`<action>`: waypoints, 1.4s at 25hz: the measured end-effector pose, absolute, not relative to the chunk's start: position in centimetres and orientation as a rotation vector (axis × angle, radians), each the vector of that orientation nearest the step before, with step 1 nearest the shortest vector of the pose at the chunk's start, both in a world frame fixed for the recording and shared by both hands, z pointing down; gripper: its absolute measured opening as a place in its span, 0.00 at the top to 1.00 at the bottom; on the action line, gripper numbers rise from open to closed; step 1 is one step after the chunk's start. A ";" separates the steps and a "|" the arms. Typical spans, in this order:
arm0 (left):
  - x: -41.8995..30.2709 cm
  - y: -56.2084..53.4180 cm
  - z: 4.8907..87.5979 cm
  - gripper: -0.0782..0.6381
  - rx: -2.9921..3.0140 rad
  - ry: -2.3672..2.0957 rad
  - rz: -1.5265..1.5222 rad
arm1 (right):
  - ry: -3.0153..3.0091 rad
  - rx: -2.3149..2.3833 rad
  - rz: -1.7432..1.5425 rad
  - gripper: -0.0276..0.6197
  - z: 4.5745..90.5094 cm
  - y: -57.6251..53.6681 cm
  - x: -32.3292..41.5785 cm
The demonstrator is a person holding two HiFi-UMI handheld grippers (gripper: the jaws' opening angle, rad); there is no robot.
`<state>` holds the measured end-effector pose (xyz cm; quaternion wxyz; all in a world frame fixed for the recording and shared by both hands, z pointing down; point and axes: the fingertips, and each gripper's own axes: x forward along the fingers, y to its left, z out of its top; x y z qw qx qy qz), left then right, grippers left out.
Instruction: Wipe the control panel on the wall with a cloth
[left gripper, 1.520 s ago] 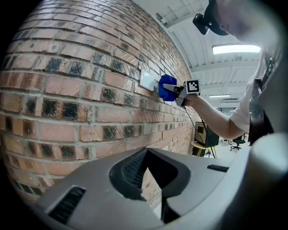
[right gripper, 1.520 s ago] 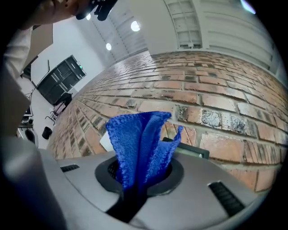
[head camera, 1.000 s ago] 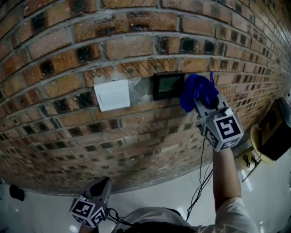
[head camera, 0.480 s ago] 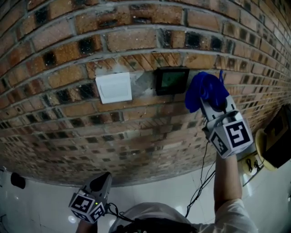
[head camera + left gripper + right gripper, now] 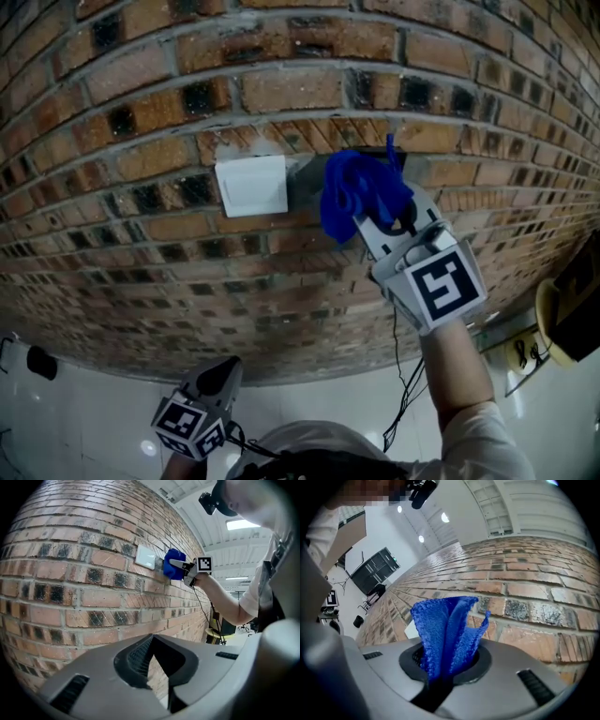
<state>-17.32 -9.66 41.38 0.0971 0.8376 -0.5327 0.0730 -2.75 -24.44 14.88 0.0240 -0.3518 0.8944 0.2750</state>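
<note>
We have swung the right tool point(image 5: 380, 223) leftward along the brick wall point(image 5: 141, 94). The blue cloth point(image 5: 356, 192), pinched in its jaws, now lies bunched over the control panel point(image 5: 400, 155) instead of beside it, so wiping looks under way. Only the panel's dark top corner shows, near the white switch plate point(image 5: 251, 185). The left tool point(image 5: 153, 639) hangs low, jaws pressed together on nothing.

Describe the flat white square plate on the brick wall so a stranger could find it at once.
On the red brick wall, look just left of the bunched blue cloth clamped in the right gripper. The flat white square plate sits there. It alone is smooth and pale among rough, dark-spotted bricks.
</note>
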 end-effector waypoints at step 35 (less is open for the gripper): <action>-17.0 -8.6 41.9 0.89 2.437 -1.605 0.207 | 2.761 -1.067 0.860 0.82 15.2 -24.7 -3.5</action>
